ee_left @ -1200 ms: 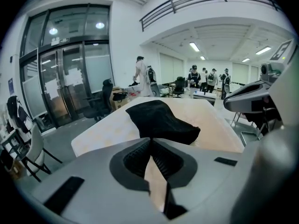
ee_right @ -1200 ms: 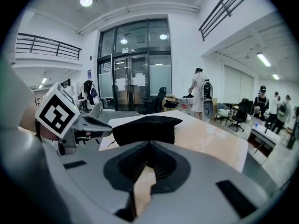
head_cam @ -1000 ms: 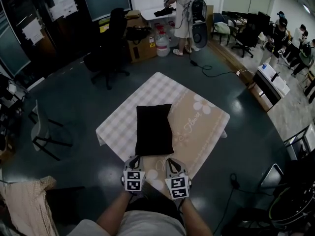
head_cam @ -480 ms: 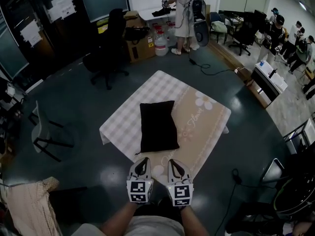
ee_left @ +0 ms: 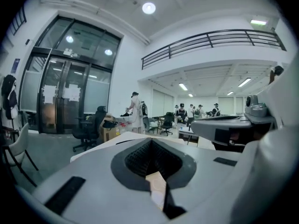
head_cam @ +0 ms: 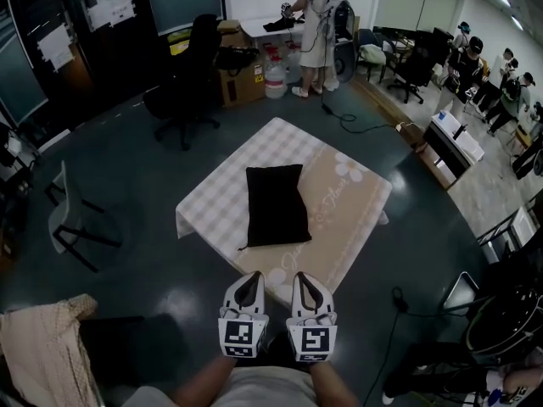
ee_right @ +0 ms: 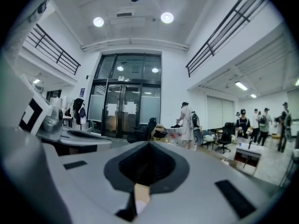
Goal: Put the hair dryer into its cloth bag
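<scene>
Tongs, head view: left gripper (head_cam: 249, 282), right gripper (head_cam: 306, 282) side by side near body, off table (head_cam: 361, 197); black cloth bag (head_cam: 274, 203) lies mid-table, hair dryer unseen, maybe inside.
Left gripper view: jaws pressed together, empty.
Right gripper view: same.
Risk: unclosed bag mouth lets hair dryer slide out.

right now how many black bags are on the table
1. The black bag lies flat near the middle of the table. Nothing in view could hide another.
</scene>
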Demonstrator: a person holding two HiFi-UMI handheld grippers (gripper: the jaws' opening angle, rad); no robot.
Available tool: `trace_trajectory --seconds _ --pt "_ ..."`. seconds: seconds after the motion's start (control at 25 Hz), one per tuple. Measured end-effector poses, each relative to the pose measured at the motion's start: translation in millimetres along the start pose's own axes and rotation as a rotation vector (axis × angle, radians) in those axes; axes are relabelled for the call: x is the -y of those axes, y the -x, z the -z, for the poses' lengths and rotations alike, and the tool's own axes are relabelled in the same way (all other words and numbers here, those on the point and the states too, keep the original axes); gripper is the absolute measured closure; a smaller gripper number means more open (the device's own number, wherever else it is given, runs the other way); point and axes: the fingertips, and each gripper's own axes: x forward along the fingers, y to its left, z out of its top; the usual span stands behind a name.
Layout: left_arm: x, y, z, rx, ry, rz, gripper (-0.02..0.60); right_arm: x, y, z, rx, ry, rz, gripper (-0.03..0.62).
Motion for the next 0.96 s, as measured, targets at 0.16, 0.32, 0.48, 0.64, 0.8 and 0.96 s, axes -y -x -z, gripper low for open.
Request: trace_trajectory --seconds 0.16,0.32,0.48,0.64,0.8,0.96 --pt "7 17 -14 0.042 -0.022 0.016 0.574 -9 16 -16 0.035 -0.007 -0.006 0.579" --pt "11 29 -18 0.054 -0.021 0.034 0.574 -17 27 -29 0.063 -0.002 -0.009 0.579" --pt "13 38 -28 0.074 -0.024 0.039 0.574 -22 35 -38 0.076 0.024 -0.001 0.579" --pt "16 37 -28 0.072 -0.011 0.059 0.574 -19 40 -43 0.084 0.037 0.015 0.579" --pt "22 41 -34 0.071 -0.008 0.078 0.574 -16 47 -46 0.073 0.058 0.024 0.580" --pt "25 44 -45 0.097 -0.007 0.086 0.574 -19 49 -50 0.074 0.069 0.015 0.579"
